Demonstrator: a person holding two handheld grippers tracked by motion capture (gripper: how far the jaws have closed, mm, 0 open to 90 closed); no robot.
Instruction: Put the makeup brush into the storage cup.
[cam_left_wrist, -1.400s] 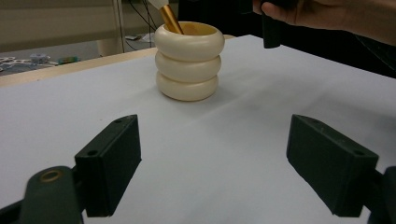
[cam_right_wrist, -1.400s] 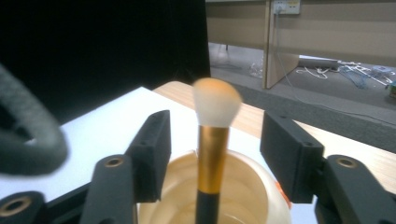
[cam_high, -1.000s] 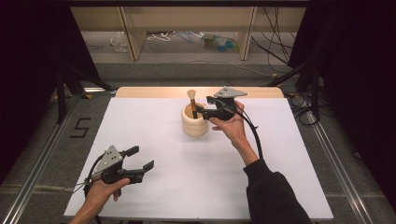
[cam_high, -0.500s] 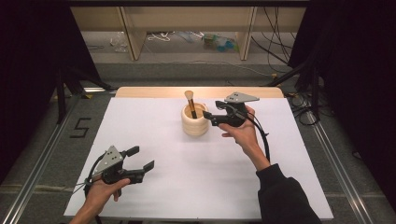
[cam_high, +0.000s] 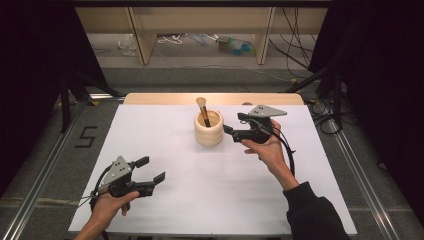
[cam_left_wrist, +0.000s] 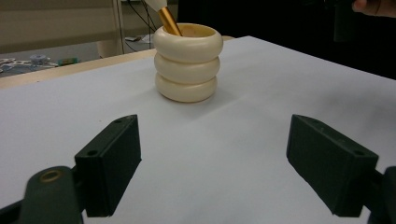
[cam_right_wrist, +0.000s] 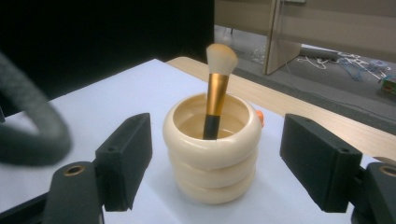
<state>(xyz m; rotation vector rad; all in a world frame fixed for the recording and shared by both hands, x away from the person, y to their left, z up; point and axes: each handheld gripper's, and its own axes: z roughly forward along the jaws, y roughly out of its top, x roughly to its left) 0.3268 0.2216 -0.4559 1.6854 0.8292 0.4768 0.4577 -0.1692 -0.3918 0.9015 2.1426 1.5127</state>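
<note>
High view: a black "5" (cam_high: 86, 136) marks the floor left of the table (cam_high: 310, 200). The ribbed holder (cam_high: 208, 129) with the brush (cam_high: 202, 107) stands mid-table, just beside the right gripper (cam_high: 231, 132), whose jaws have just been opening, nothing between them. Left gripper view: left gripper (cam_left_wrist: 212, 163) jaws spread, holder well ahead. Right gripper view: holder close before spread jaws.

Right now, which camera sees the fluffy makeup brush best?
The right gripper view: the makeup brush stands close and sharp in the cream holder. The high view shows it small; the left gripper view catches just its gold ferrule.
</note>
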